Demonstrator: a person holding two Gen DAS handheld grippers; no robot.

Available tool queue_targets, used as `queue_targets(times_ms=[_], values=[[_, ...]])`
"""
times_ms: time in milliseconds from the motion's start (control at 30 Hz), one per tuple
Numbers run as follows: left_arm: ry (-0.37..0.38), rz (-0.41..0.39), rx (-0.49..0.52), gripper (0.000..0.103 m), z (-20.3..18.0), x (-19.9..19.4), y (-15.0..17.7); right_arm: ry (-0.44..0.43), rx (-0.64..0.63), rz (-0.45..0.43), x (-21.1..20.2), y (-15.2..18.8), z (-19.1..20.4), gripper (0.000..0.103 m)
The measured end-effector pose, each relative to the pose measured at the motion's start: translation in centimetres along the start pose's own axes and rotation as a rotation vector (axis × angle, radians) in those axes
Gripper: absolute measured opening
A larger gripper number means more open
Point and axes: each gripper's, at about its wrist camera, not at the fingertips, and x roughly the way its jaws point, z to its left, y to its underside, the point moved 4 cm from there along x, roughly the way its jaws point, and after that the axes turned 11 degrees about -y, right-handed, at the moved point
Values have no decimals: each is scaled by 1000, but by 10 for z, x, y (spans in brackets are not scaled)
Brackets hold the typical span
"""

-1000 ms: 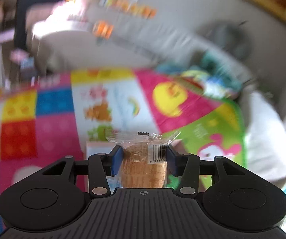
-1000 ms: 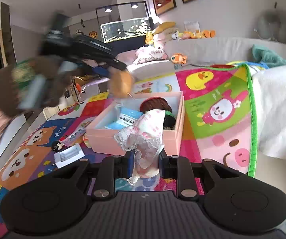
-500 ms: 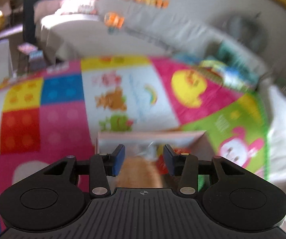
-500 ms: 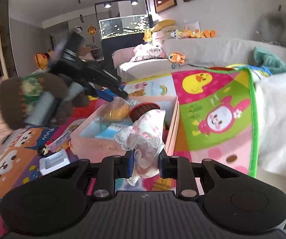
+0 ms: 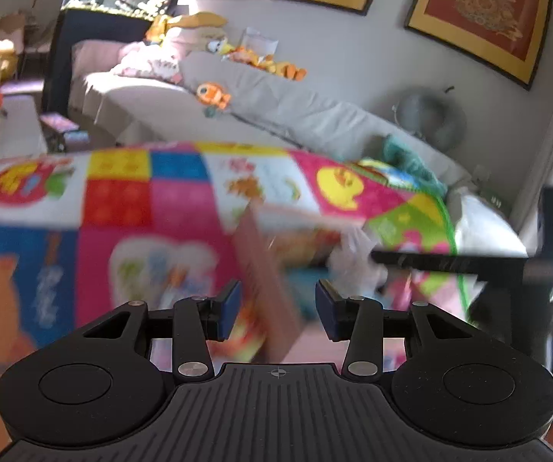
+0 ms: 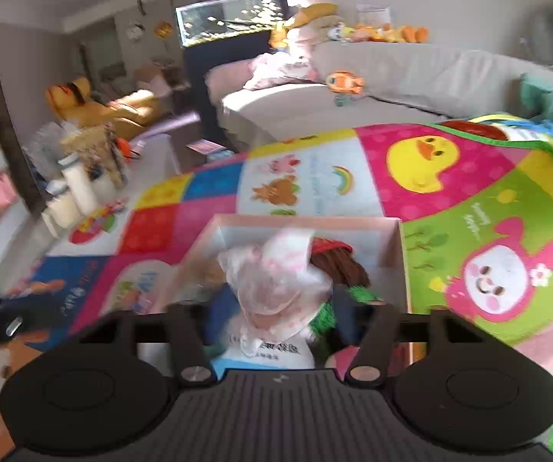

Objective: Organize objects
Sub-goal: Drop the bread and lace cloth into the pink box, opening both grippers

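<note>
Both sets of fingers stand wide and hold nothing: my left gripper (image 5: 277, 310) hangs beside the pink box (image 6: 401, 258), my right gripper (image 6: 278, 321) over it, the frilly doll dress (image 6: 276, 273) dropping inside; it might drape over the wall

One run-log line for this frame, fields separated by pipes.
left gripper: open, nothing held | right gripper: open around pink doll dress, over pink box | play mat under box
</note>
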Motion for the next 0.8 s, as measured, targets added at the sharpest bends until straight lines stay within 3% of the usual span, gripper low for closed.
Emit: queue_targets(times_ms=[67,133,300,500,800], values=[[-23,31,36,46,14,-3,19,-10,-19,-10,-13,12,10,75],[-57,56,58,46,25,-1,32,2,-40,-44,-32,28,19,92],[-94,94,16,46,39,11,47,53,-117,-116,-69,85,40,101],[-126,143,110,45,2,20,57,56,47,-68,-64,134,20,101],[-11,256,328,44,-48,-11,90,57,233,-57,-52,144,-8,103]])
